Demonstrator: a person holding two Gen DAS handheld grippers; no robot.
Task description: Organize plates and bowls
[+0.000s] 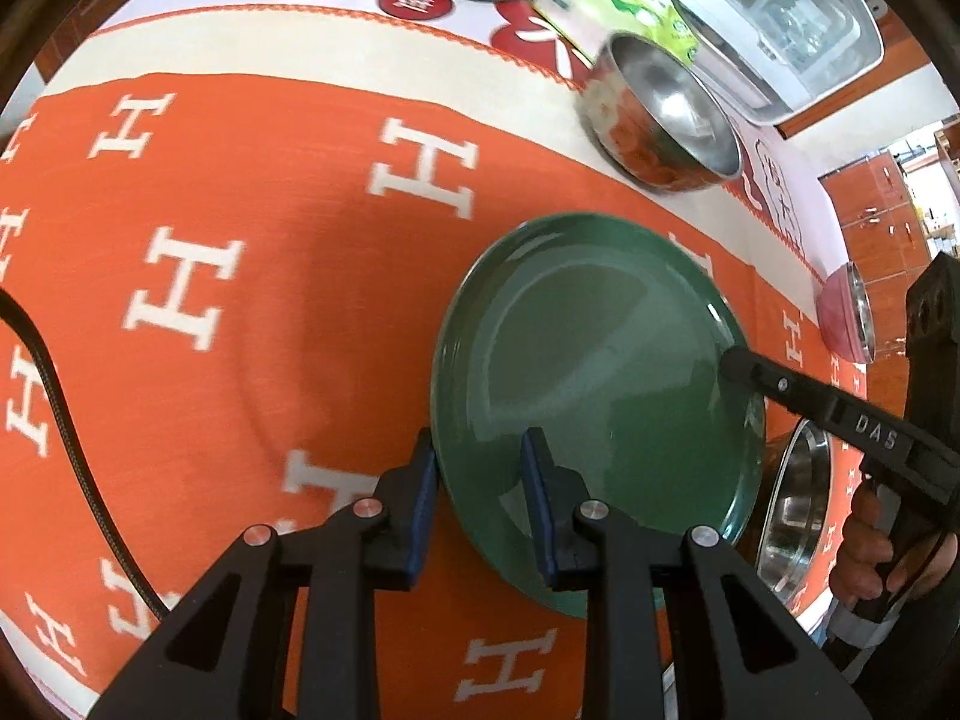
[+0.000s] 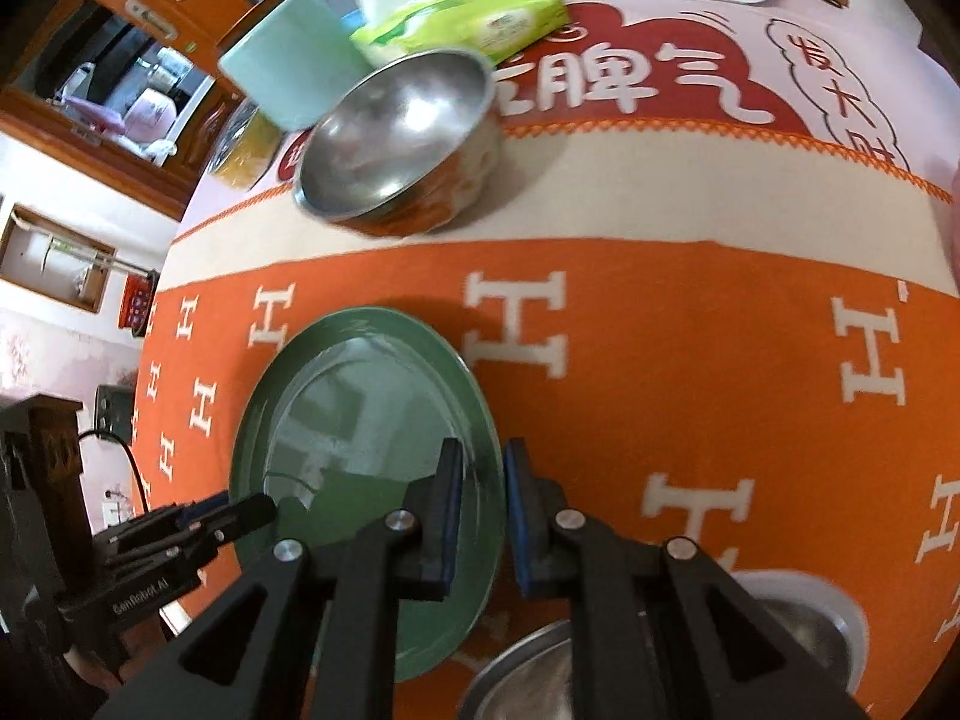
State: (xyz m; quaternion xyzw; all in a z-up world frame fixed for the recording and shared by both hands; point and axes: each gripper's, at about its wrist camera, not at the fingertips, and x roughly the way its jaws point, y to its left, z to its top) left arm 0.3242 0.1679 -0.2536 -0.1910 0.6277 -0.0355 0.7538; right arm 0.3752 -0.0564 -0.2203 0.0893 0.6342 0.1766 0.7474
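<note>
The green plate (image 1: 594, 372) sits over the orange cloth (image 1: 240, 312) that covers the surface, gripped at opposite edges by both grippers; the left gripper (image 1: 480, 504) has its jaws drawn narrow on the plate's near-left rim, one blue pad (image 1: 426, 510) outside the rim and the other on the plate's inner face; the right gripper (image 2: 483, 516) likewise has narrow jaws pinching the plate's right rim, the edge running between its two pads; seen from the left wrist, the right gripper's finger reaches onto the plate's far right edge, with a hand (image 1: 870, 552) on its grip; seen from the right wrist, the left gripper's tip lies at the plate's lower left edge; whether the plate is lifted clear of the cloth or just resting on it cannot be told; a steel bowl (image 1: 660, 114) with an orange patterned outside stands well beyond the plate on the cream band of the cloth; another steel bowl (image 1: 792, 516) lies just beside the plate's right side, partly under its rim; a pink bowl (image 1: 846, 312) stands near the far right edge; behind the first bowl are a green packet (image 2: 474, 6), a mint cup (image 2: 288, 72) and a white tray (image 1: 792, 30); a black cable (image 1: 66, 450) crosses the cloth at the left
</note>
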